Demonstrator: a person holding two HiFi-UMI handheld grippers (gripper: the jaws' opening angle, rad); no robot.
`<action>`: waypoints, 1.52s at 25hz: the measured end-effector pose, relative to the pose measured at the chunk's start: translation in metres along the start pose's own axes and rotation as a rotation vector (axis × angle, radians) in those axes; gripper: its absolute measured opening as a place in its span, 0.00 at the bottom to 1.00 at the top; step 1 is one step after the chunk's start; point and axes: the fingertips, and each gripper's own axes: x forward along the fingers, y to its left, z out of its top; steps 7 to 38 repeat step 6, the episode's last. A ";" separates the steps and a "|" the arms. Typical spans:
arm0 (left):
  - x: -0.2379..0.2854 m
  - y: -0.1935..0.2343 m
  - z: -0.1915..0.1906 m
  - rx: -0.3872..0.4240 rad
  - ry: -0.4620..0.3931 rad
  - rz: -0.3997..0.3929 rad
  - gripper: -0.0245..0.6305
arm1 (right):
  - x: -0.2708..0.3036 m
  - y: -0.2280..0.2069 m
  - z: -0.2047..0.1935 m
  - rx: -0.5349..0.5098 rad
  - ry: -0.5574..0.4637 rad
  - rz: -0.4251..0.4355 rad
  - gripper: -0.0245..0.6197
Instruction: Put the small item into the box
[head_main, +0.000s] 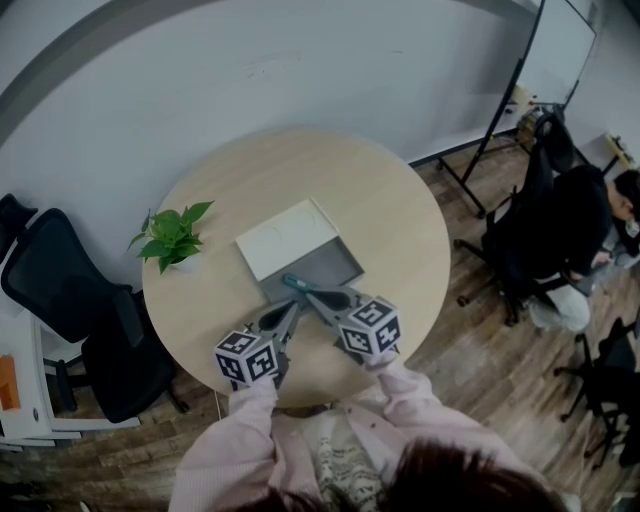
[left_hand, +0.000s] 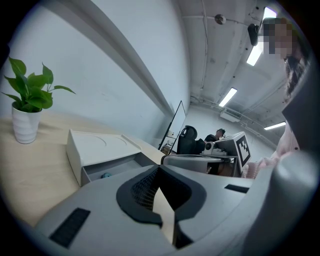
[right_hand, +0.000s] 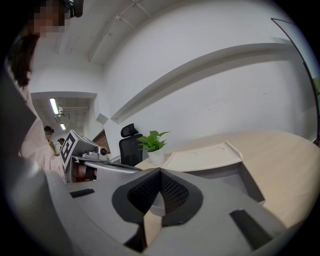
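Near the middle of the round wooden surface sits a shallow box. Its white sliding lid is pushed toward the far-left, so the grey inside is open on the side toward the near edge. The small teal item lies inside that open part, at its near-left corner. From the left gripper view it shows low in the tray, just below the lid's edge.

Both grippers are over the near edge of the surface and angle in toward the box from either side. The left gripper has its fingers closed together with nothing between them. They point at the box's open end from just beside it. The right gripper also has its fingers closed on nothing. In the head view its tip lies close to the teal item, though contact cannot be judged.

A potted plant in a white pot stands by the left edge of the surface, well apart from the box.
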 end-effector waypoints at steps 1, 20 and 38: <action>-0.001 0.000 0.000 0.000 0.000 -0.001 0.05 | 0.000 0.001 0.000 -0.001 -0.001 0.000 0.03; -0.004 -0.001 0.000 0.004 -0.002 -0.005 0.05 | 0.000 0.005 0.000 -0.003 -0.005 0.004 0.03; -0.004 -0.001 0.000 0.004 -0.002 -0.005 0.05 | 0.000 0.005 0.000 -0.003 -0.005 0.004 0.03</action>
